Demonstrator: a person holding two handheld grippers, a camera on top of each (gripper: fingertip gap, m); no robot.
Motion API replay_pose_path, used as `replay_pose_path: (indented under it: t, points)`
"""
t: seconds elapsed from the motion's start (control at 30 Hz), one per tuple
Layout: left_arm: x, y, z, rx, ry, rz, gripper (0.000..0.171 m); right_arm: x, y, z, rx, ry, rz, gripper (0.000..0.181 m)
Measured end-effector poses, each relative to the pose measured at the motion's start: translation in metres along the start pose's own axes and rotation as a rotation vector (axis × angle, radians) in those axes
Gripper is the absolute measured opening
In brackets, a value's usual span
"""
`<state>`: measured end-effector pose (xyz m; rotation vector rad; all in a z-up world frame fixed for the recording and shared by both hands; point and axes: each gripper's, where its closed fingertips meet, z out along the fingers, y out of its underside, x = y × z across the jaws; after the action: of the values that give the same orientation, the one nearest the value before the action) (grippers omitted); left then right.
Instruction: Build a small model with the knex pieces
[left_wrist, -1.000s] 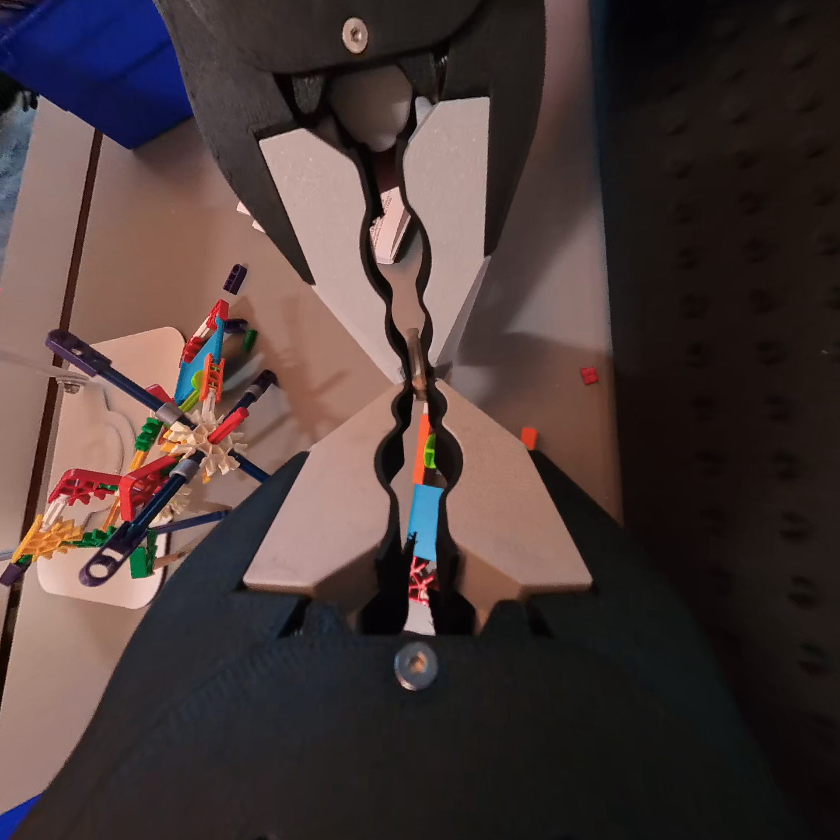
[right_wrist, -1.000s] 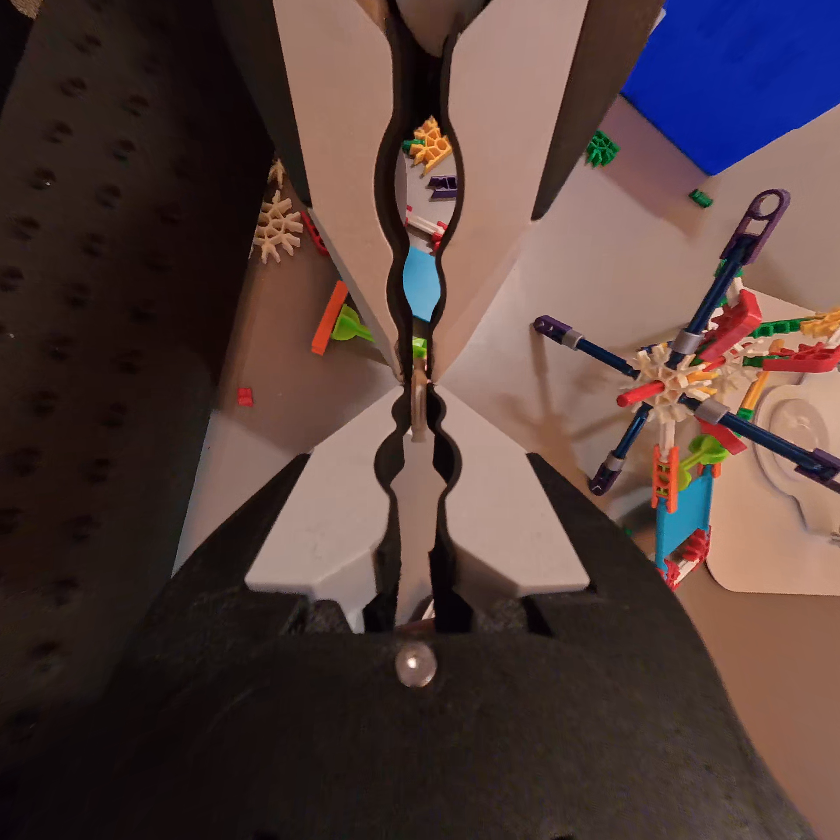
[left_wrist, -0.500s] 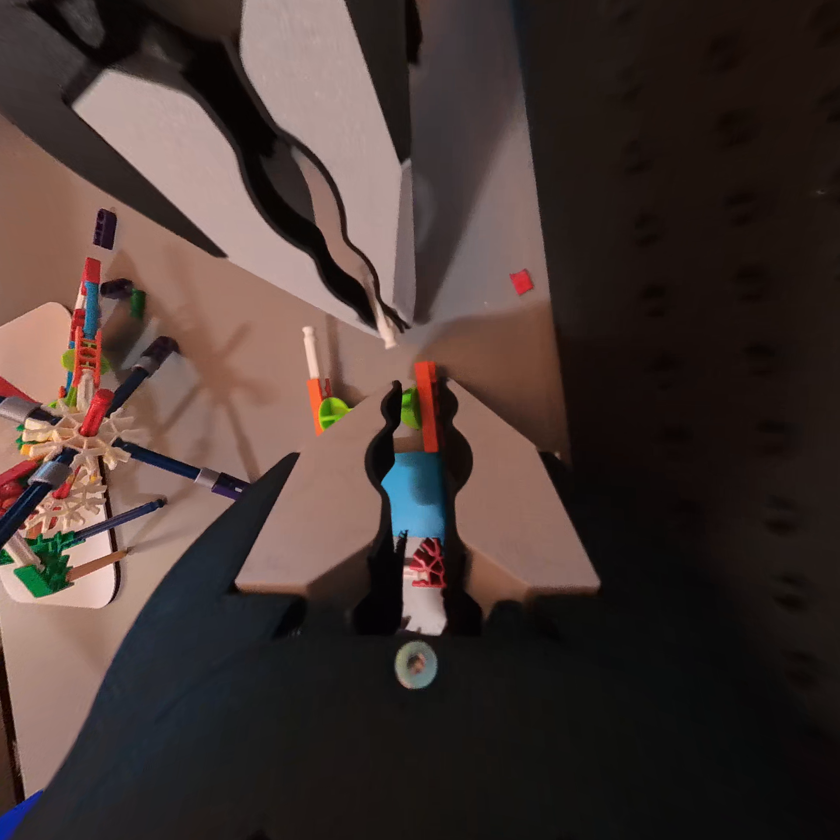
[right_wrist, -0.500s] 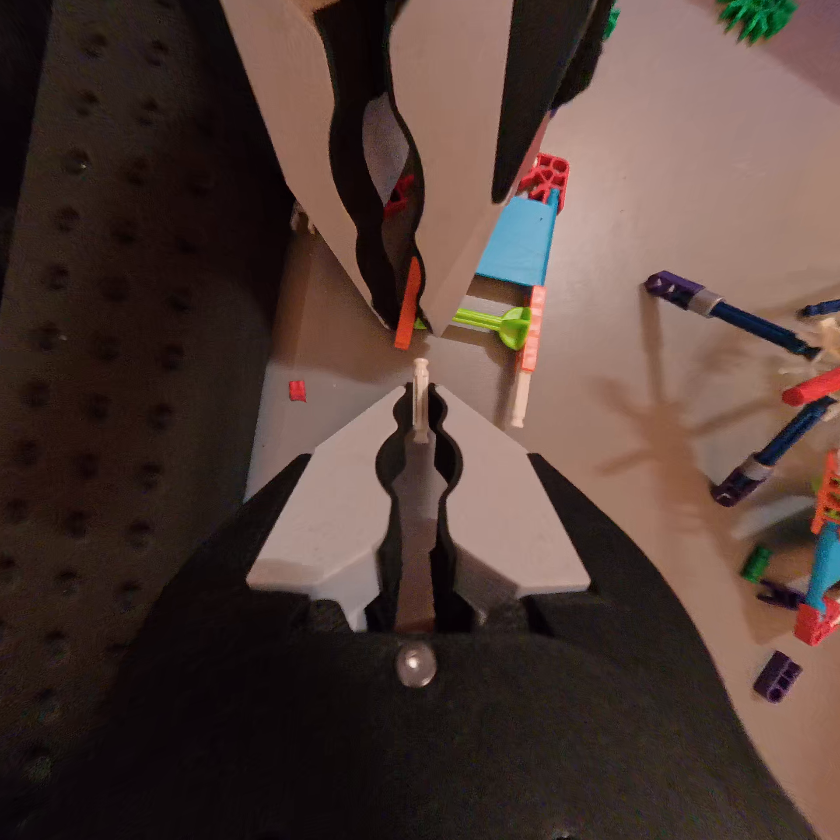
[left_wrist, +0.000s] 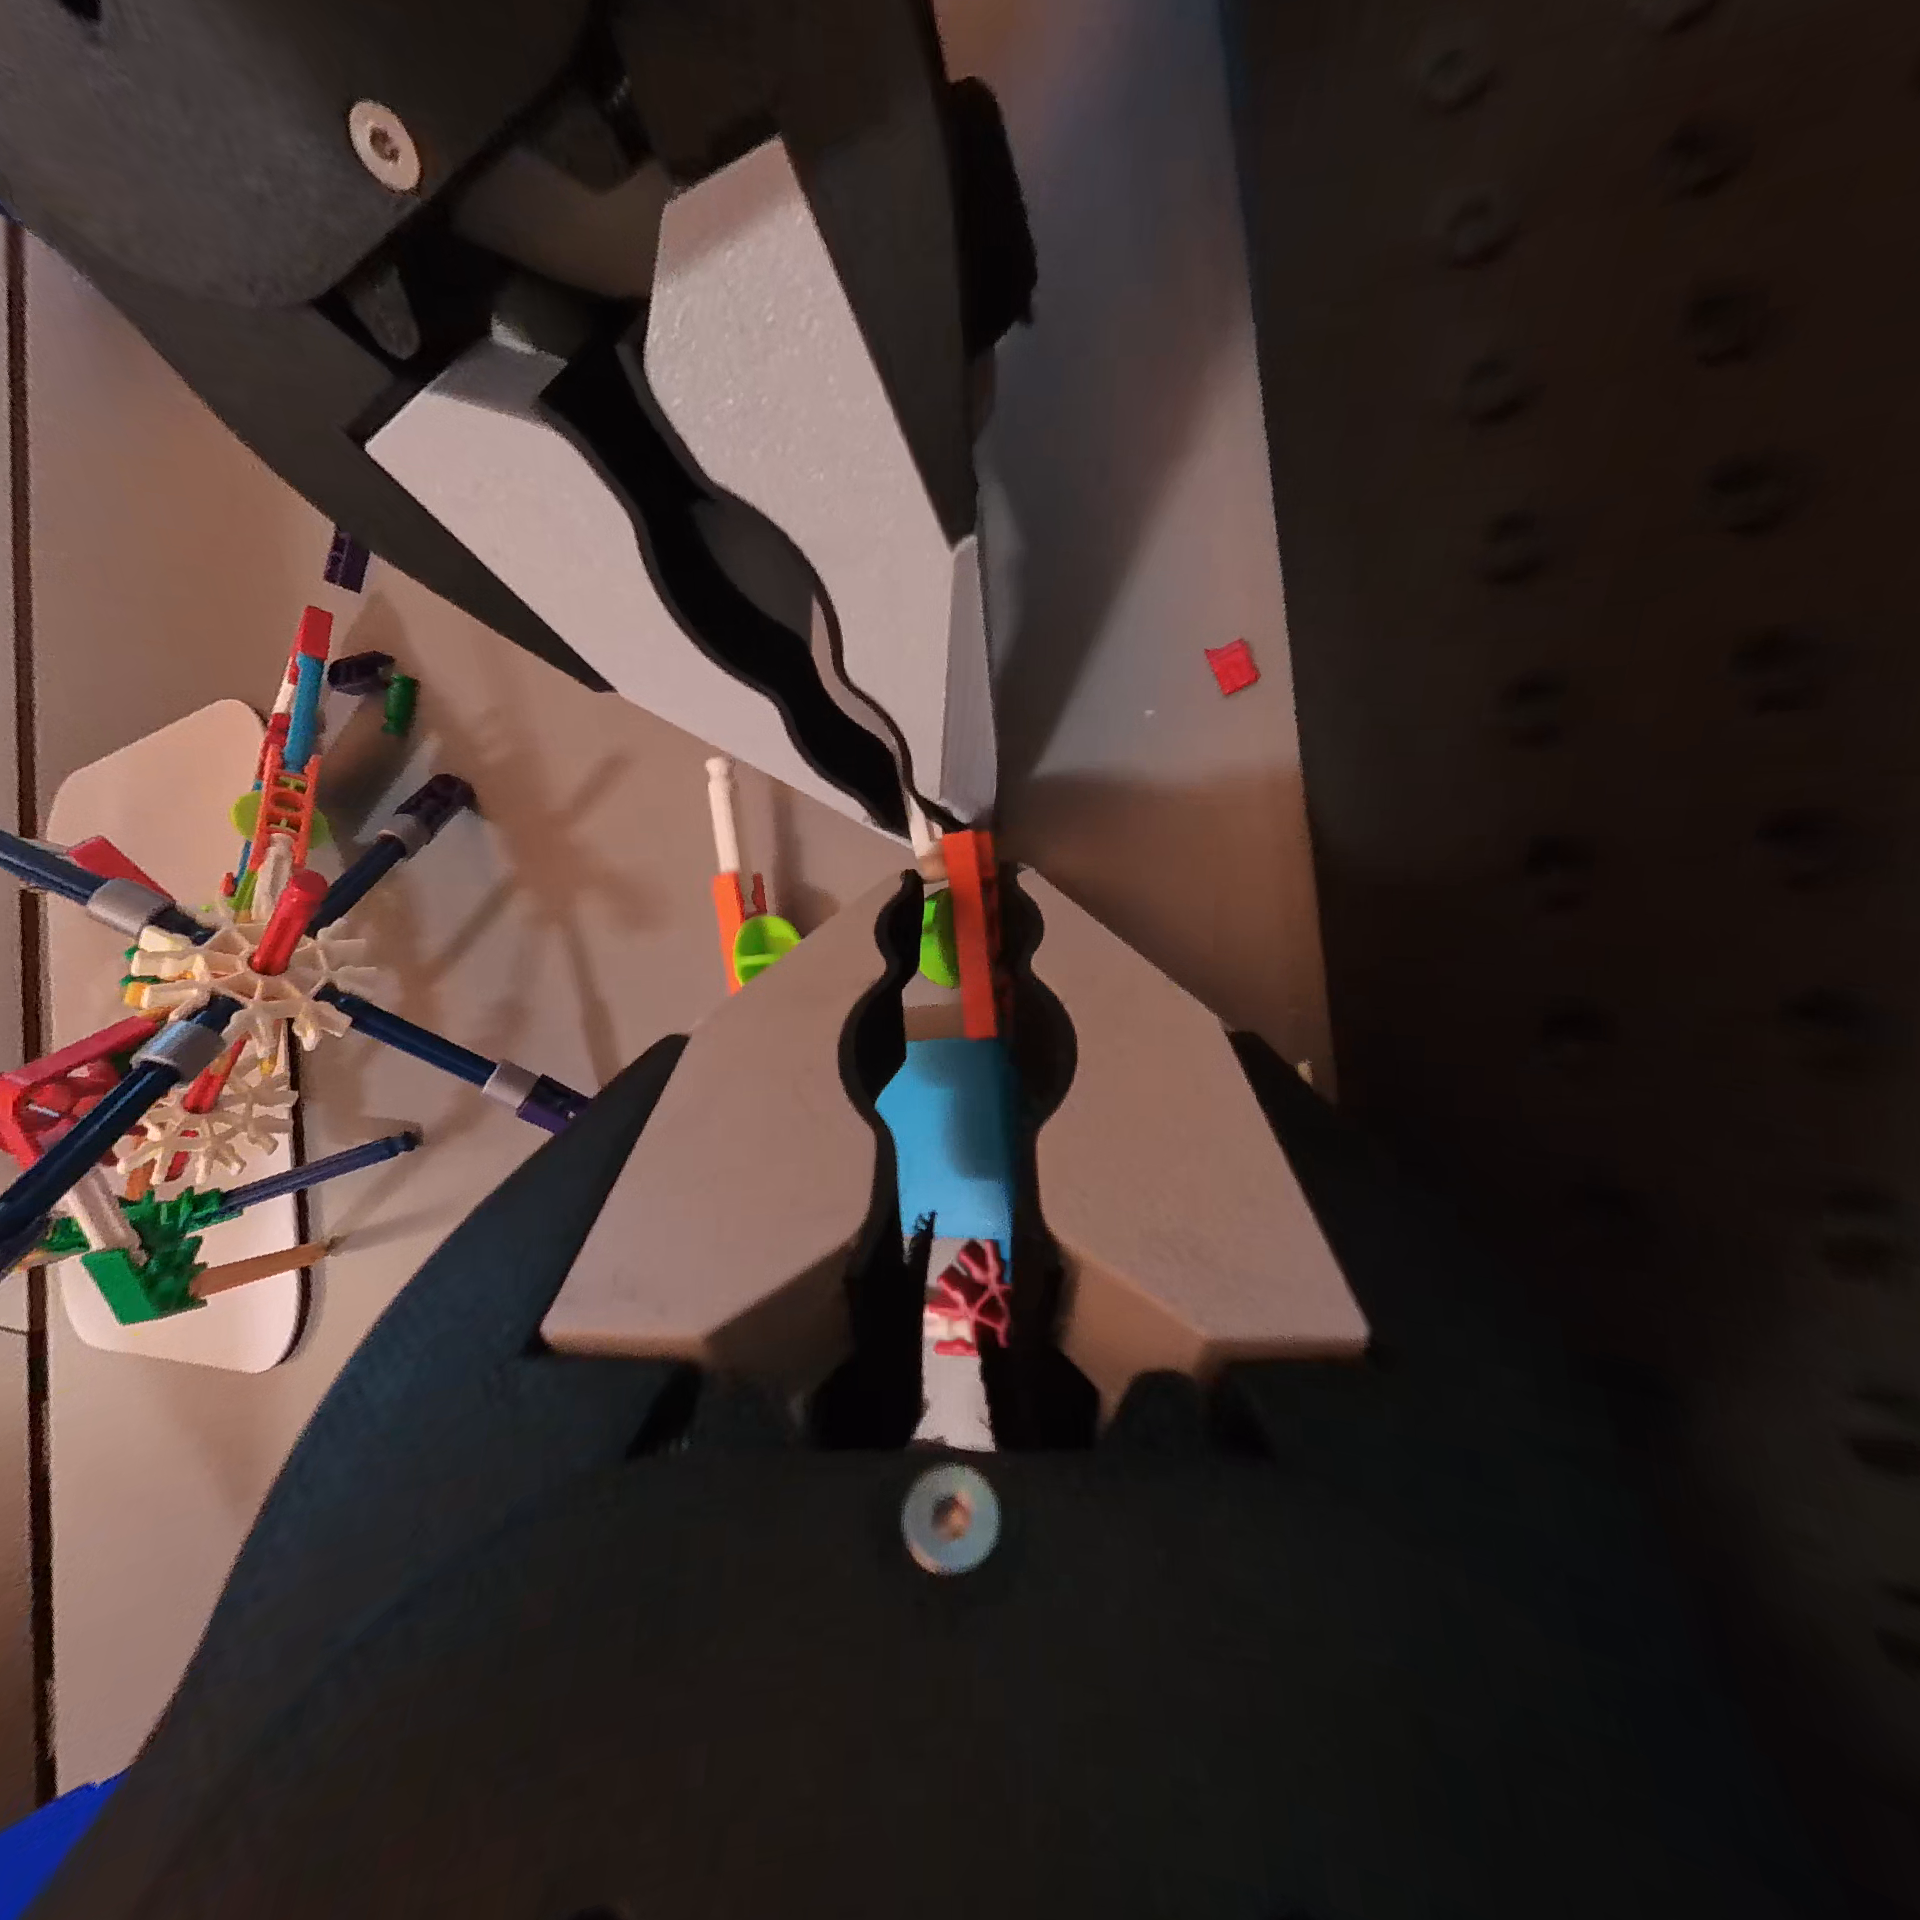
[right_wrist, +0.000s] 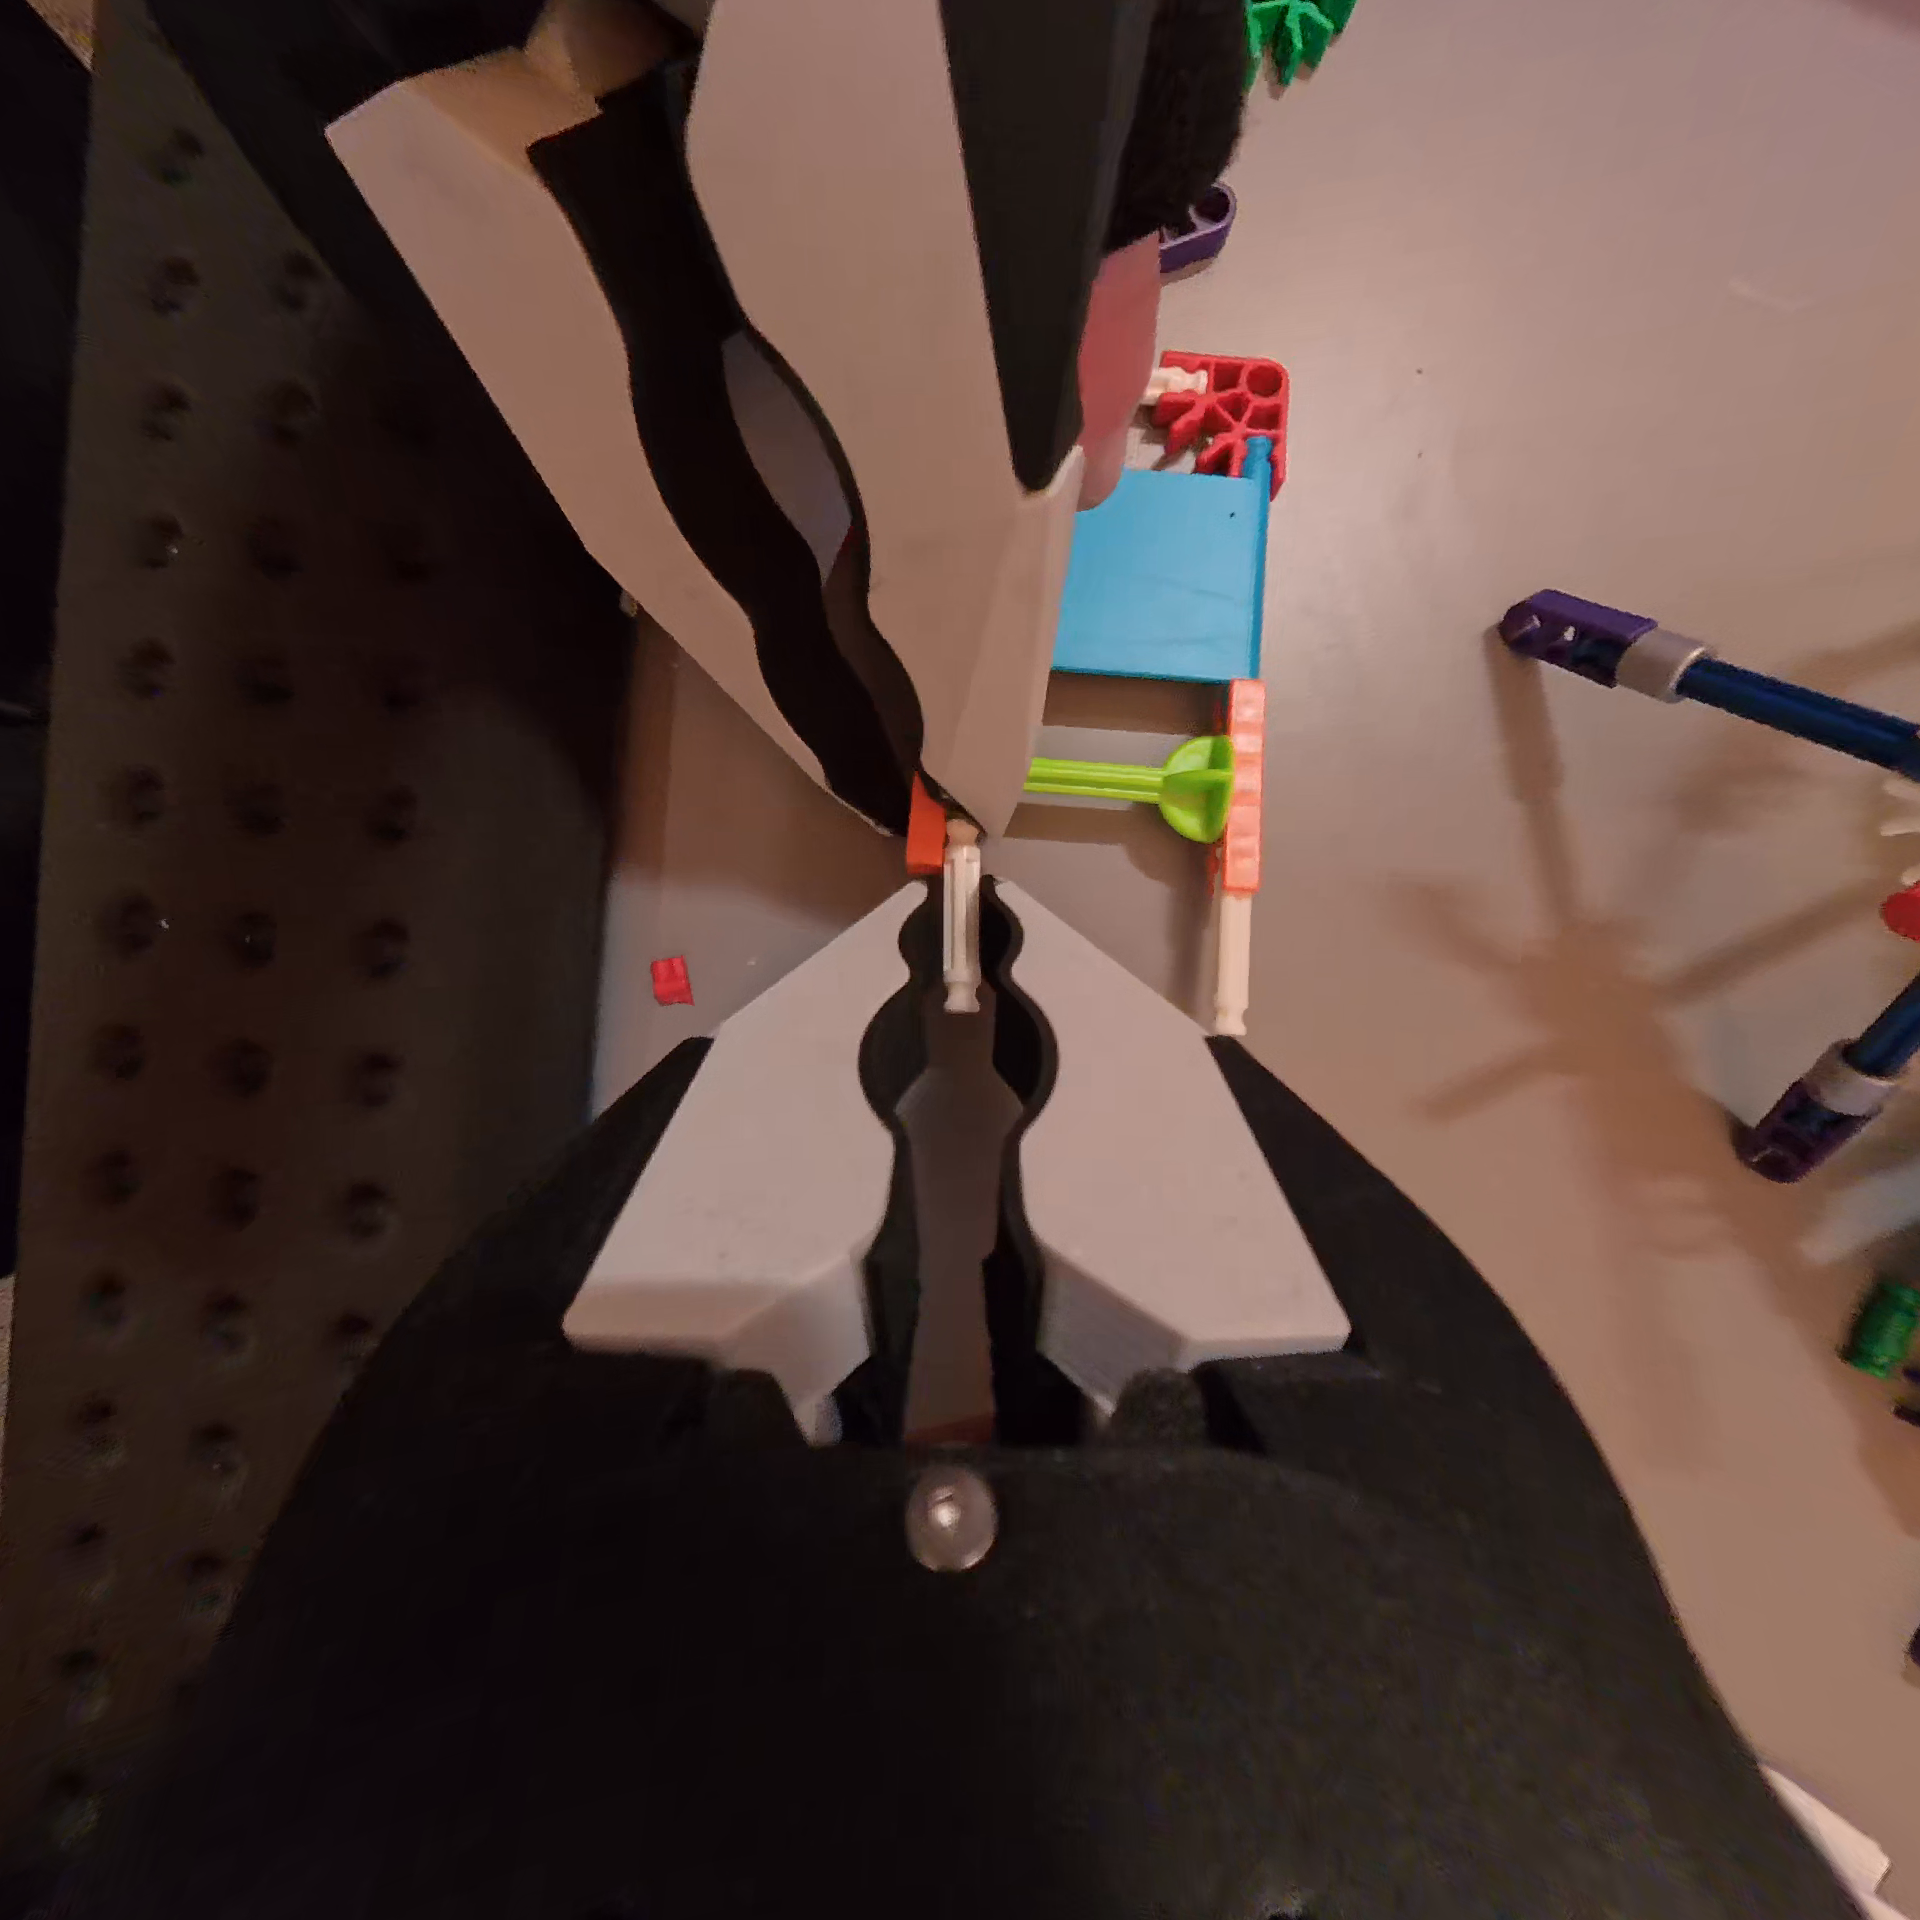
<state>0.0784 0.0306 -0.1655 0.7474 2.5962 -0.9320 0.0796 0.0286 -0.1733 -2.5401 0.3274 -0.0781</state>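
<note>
Two grippers are meeting tip to tip: the left gripper (left_wrist: 961, 883) is pinching a flat orange connector (left_wrist: 977, 935) on a smooth blue panel (left_wrist: 951, 1143); the right gripper (right_wrist: 961, 894) is clamping a ridged white rod (right_wrist: 961, 925).

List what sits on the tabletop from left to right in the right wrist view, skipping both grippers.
small red piece → white rod held at the fingertips → blue panel → orange connector → purple-tipped blue rod → green piece.
</note>
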Motion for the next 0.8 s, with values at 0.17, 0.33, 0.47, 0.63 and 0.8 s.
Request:
replay_pose_path:
  t: [0.17, 0.33, 0.47, 0.63, 0.8]
  points:
    - [-0.0021, -0.0020, -0.0020, 0.007, -0.025, 0.010, 0.009, 0.0004, 0.0004, -0.0003, -0.003, -0.007, 0.027, 0.002]
    - [-0.0024, -0.0029, -0.0005, 0.004, -0.026, -0.005, 0.008, -0.0001, -0.0004, 0.0003, -0.005, -0.001, 0.013, 0.002]
    - [-0.0019, -0.0037, 0.0018, 0.000, -0.021, -0.013, 0.008, -0.0018, 0.0002, 0.0000, -0.001, -0.001, -0.023, 0.003]
    - [-0.0012, -0.0036, 0.0034, 0.001, -0.011, -0.023, 0.008, -0.0036, 0.0000, -0.0002, 0.011, -0.012, -0.045, 0.004]
    - [-0.0009, -0.0042, 0.0046, 0.010, -0.019, -0.028, 0.007, -0.0041, -0.0017, 0.0005, -0.003, 0.016, -0.073, 0.005]
